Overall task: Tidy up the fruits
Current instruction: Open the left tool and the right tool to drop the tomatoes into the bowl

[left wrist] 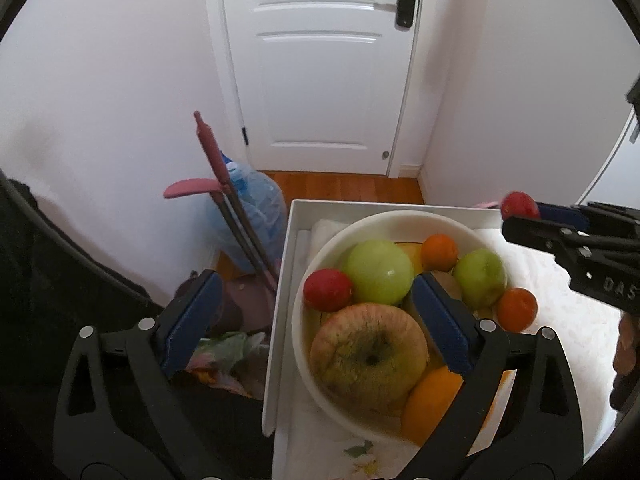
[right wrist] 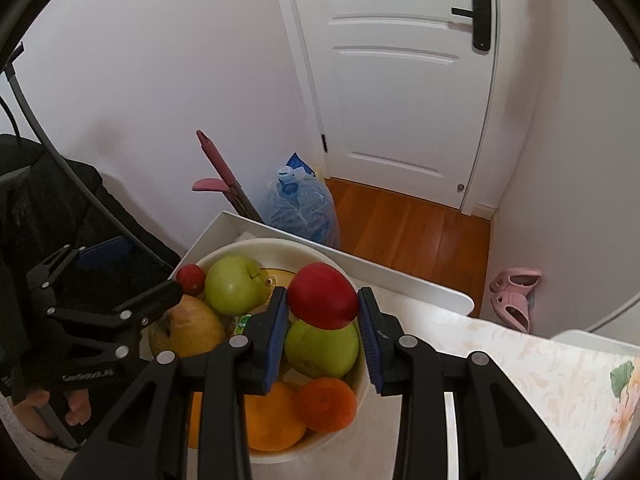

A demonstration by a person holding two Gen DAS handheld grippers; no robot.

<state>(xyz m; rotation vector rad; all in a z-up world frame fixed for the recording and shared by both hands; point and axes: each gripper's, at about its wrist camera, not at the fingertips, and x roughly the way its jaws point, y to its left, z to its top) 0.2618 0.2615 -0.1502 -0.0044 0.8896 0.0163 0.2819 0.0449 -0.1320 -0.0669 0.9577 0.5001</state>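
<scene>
A white bowl [left wrist: 304,272] on the table holds green apples [left wrist: 379,271], a big yellowish apple [left wrist: 368,354], a small red fruit [left wrist: 327,290] and oranges [left wrist: 439,252]. My left gripper [left wrist: 316,322] is open, hovering over the bowl's left side, one finger outside the rim. My right gripper [right wrist: 323,320] is shut on a red fruit [right wrist: 322,296] and holds it above the bowl [right wrist: 360,392], over a green apple [right wrist: 322,348]. The right gripper also shows in the left wrist view [left wrist: 520,216], with the red fruit [left wrist: 519,205] at its tip.
The bowl stands on a white table with a raised rim [left wrist: 280,300] and floral cloth [right wrist: 560,380]. Beyond the table: a blue water jug [right wrist: 300,208], a pink-handled mop [left wrist: 212,152], a white door [left wrist: 320,60], pink slippers [right wrist: 514,292] on wood floor.
</scene>
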